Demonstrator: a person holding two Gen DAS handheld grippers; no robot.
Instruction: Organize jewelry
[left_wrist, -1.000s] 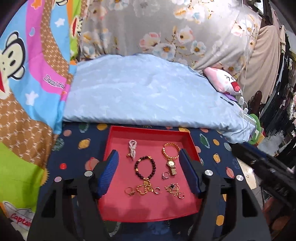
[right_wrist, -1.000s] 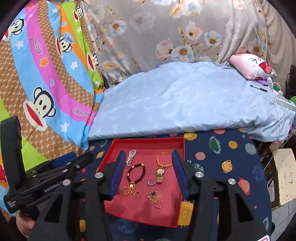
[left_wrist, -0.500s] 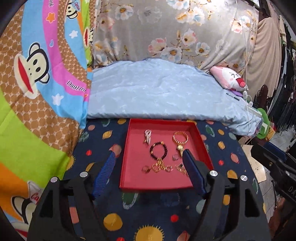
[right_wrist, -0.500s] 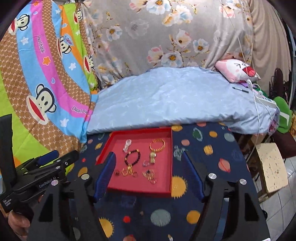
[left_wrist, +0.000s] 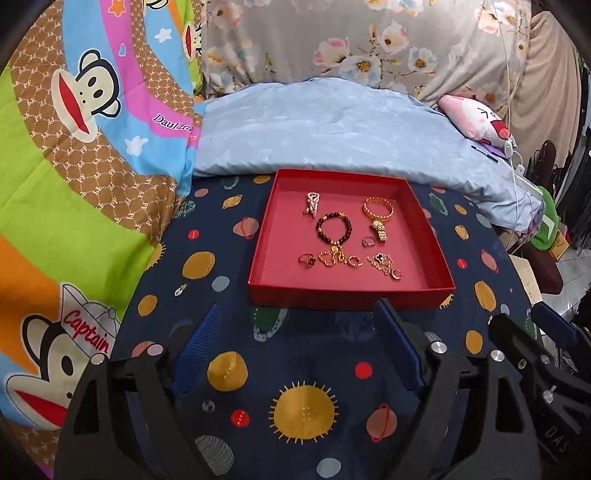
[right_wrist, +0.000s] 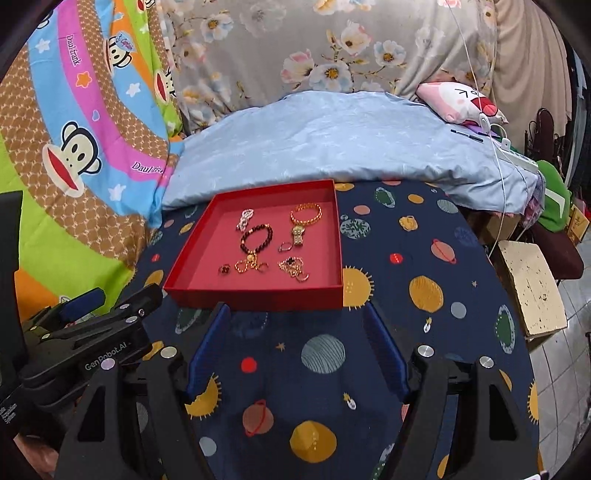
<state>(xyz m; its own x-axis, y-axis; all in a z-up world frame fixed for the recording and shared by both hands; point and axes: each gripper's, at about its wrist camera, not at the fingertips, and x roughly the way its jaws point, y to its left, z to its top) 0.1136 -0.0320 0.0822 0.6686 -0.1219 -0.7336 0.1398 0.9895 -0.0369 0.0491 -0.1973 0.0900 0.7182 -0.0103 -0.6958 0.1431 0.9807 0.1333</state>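
A red tray lies on a dark blue planet-print cloth. In it lie a dark bead bracelet, a gold watch, a pearl piece, gold chains and rings. My left gripper is open and empty, just in front of the tray's near wall. My right gripper is open and empty, also just in front of the tray. The left gripper's body shows at the left of the right wrist view.
A light blue pillow lies behind the tray. A monkey-print blanket lies to the left. A pink plush and white cables lie at the back right. A cream stool stands beyond the cloth's right edge.
Both grippers have pulled back from over the tray toward me, and both have opened wider. The jewelry has stayed in place in the tray.
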